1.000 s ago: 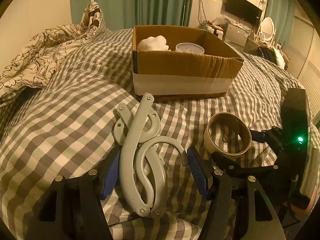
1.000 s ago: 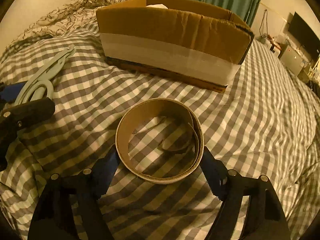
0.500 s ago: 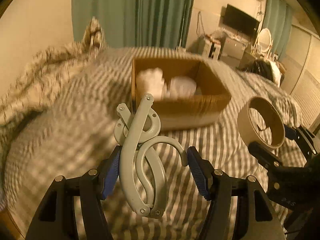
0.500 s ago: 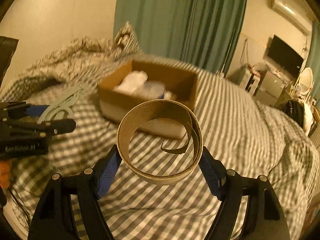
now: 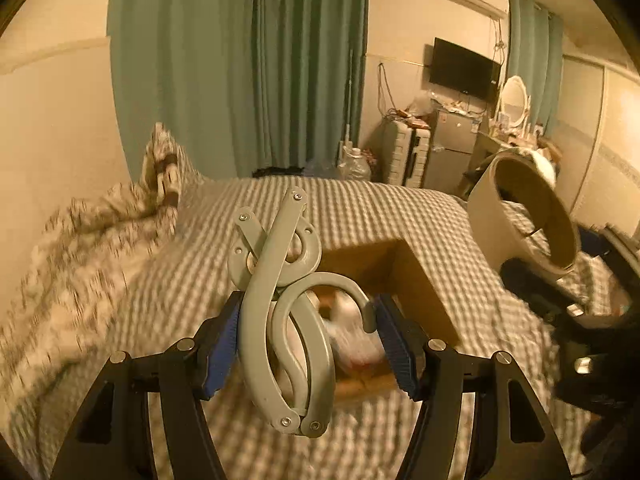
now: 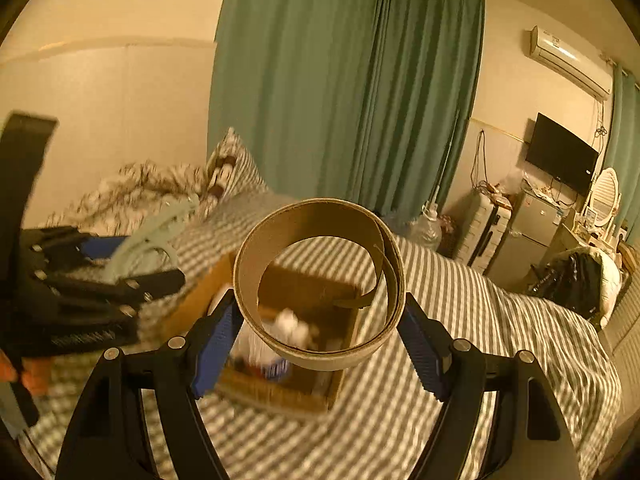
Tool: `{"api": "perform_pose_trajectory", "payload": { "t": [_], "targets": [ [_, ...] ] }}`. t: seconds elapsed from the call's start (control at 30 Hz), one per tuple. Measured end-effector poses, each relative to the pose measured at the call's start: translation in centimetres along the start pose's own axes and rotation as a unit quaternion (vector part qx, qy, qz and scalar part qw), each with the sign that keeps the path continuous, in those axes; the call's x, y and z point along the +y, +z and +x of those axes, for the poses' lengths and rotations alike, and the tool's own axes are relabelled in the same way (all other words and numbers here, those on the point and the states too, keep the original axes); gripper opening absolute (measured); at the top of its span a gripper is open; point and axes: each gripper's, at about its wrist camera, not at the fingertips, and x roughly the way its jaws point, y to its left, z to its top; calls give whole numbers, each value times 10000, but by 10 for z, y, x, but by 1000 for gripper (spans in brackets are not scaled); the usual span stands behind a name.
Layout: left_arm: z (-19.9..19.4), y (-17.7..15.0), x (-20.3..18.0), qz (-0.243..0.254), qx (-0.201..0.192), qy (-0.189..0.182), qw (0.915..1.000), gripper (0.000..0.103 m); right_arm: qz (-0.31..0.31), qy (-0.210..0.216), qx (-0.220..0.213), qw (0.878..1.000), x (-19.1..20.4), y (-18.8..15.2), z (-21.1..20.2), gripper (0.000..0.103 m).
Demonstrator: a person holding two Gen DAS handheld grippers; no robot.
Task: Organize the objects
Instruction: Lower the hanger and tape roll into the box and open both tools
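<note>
Above the checked bed [image 5: 400,208], jaws clamp hanger [image 5: 288,312] and tape ring [image 6: 320,280].

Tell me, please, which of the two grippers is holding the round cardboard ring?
The right gripper grips the cardboard tape ring above the box; the left gripper holds the grey folding hanger instead.
</note>
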Motion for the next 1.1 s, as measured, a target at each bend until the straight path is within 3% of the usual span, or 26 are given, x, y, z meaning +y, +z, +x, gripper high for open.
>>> {"api": "perform_pose_trajectory", "payload": {
  "t": [0.13, 0.27, 0.43, 0.6, 0.73, 0.77, 0.83, 1.1],
  "targets": [
    [36, 19, 3, 25, 104, -8, 9999, 66, 243, 152, -52, 9996, -13, 28, 30, 77],
    [80, 15, 0, 39, 310, -142, 9994, 66, 465, 248, 74, 9986, -24, 40, 69, 77],
    [130, -3, 7, -27, 740, -558, 9957, 66, 632, 384, 508, 9960, -28, 14, 123, 77],
    [150, -12, 9, 104, 861, -600, 9944, 66, 505, 388, 612, 9961, -21, -11, 155, 78],
    [157, -16, 10, 53, 958, -638, 9933, 72, 752, 560, 670, 9933, -27, -18, 167, 79],
    [156, -16, 10, 19, 945, -636, 9935, 76, 778, 598, 682, 9928, -26, -18, 166, 80],
    [148, -14, 10, -1, 826, -496, 9954, 96, 754, 542, 579, 9940, -26, -15, 159, 93],
    [87, 9, -6, 174, 243, -204, 9993, 101, 749, 257, 189, 9967, -36, 9, 97, 98]
  ]
}}
